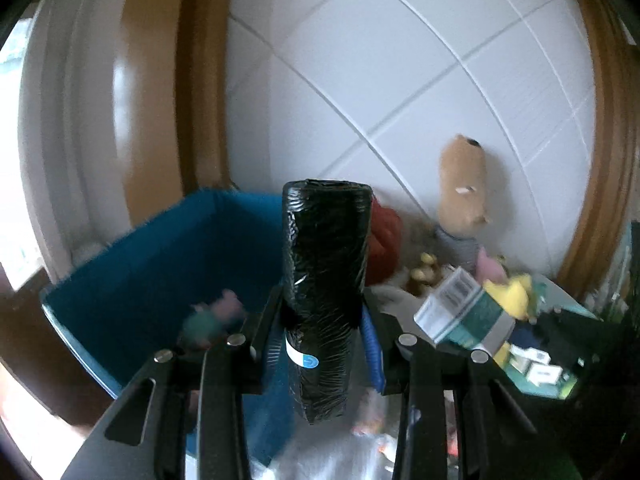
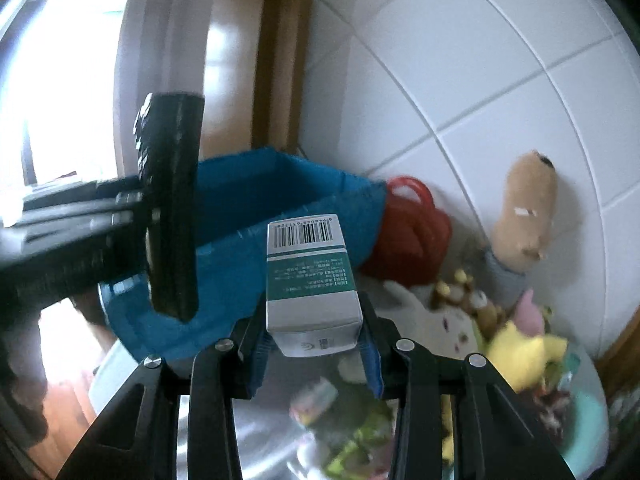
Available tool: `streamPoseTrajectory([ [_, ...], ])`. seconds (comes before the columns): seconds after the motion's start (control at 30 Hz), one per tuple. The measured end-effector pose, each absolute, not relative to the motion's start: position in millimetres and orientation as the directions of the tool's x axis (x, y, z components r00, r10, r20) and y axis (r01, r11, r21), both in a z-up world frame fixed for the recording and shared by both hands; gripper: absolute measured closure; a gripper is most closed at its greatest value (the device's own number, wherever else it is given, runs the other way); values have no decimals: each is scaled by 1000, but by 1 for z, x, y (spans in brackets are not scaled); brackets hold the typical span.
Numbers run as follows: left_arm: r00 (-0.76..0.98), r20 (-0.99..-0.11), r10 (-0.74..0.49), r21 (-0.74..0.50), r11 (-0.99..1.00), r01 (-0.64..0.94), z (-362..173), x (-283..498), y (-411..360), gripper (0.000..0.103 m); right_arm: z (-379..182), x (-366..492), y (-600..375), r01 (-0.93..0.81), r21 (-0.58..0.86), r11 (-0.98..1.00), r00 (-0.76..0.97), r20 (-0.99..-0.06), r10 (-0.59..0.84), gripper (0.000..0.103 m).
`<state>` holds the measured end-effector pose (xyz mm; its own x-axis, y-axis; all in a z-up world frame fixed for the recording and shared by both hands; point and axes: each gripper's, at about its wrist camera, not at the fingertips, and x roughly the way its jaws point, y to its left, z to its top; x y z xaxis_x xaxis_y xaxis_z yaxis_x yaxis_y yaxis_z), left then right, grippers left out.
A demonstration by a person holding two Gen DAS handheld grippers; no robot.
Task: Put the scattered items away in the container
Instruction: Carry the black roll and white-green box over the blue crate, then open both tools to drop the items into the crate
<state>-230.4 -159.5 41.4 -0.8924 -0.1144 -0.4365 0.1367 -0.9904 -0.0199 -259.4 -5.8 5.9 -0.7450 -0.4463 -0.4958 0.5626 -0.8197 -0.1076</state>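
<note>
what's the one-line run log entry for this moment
left gripper: black roll | right gripper: green-white box | blue bin: ahead

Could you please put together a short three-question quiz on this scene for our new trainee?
1. What does the left tool hold?
2. True or false: the green-and-white cardboard box with a barcode already lies inside the blue fabric bin.
3. Which toy leans against the white tiled wall: A) the tan plush animal, B) the yellow plush?

Key: 1. A black wrapped cylindrical roll. 2. False; the right tool grips it. 3. A.
</note>
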Motion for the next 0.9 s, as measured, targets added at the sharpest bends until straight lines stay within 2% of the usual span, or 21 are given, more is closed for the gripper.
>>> streamPoseTrajectory([
  [0.2, -892, -412, -186, 6, -979, 201, 57, -246, -243, 68, 27, -275, -83, 603, -82, -793, -733, -450, -511, 65],
  [0.43, -855, -470, -222, 27, -971, 237, 34, -251, -340, 68, 18, -294, -191, 649, -59, -759, -687, -475, -550, 65],
  [0.7, -813, -553, -183, 8, -977, 214, -7, -275, -401, 68, -15, -311, -257, 625, -53, -779, -668, -553, -498, 65],
  [0.9, -812, -568, -137, -20, -984, 180, -22, -282, -414, 68, -19, -313, -254, 547, -49, -836, -716, -545, -436, 64],
])
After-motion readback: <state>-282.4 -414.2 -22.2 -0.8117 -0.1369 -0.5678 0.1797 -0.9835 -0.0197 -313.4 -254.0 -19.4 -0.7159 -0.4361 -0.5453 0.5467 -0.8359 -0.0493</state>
